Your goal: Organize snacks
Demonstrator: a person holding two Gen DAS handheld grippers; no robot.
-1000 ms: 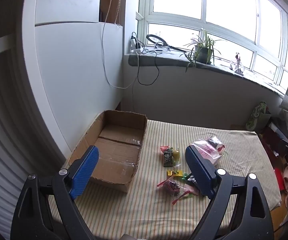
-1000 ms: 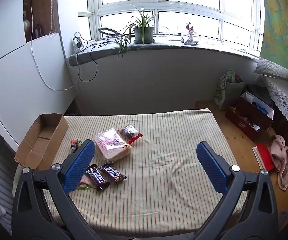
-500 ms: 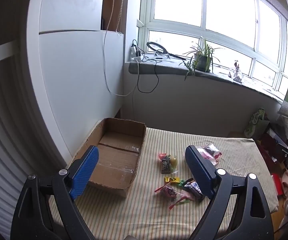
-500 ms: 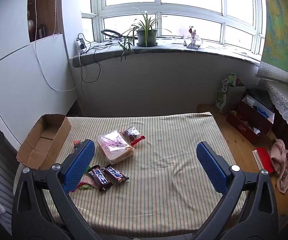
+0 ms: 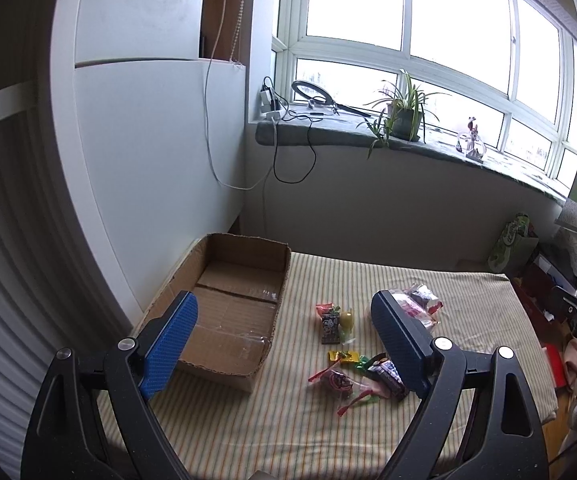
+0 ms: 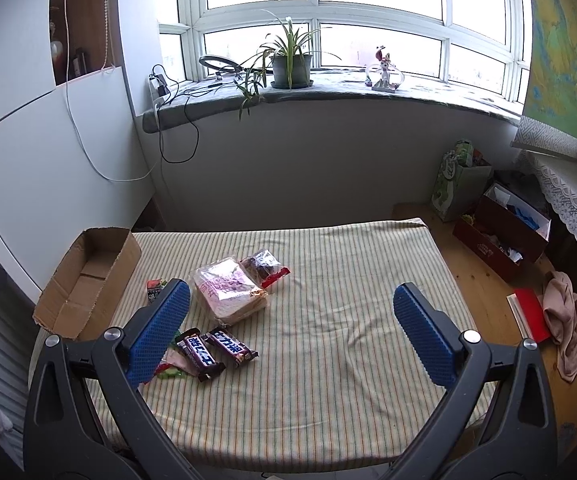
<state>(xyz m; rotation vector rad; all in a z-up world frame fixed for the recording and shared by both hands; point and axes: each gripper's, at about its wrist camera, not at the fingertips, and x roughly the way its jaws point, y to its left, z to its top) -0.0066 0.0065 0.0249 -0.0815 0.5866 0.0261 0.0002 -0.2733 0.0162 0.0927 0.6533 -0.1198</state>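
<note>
An empty cardboard box [image 5: 232,308] [image 6: 88,280] lies at the left of a striped table [image 6: 328,320]. Loose snacks lie to its right: small candy packs [image 5: 334,322], two dark chocolate bars [image 6: 216,350], a clear bag of sliced bread [image 6: 226,290] and a dark pastry pack [image 6: 264,264]. My left gripper [image 5: 284,340] hangs open high above the table's near edge, between the box and the candies. My right gripper [image 6: 288,332] is open too, well above the table's middle, holding nothing.
A white wall panel [image 5: 148,152] stands close behind the box. Beyond the table are a windowsill with a potted plant [image 6: 288,64] and cables. On the wooden floor at right sit a red box [image 6: 500,236], a green bag [image 6: 458,184] and cloth [image 6: 564,312].
Both grippers have risen and drawn back from the table, so box and snacks look smaller and lower. Both stay open. No object has moved.
</note>
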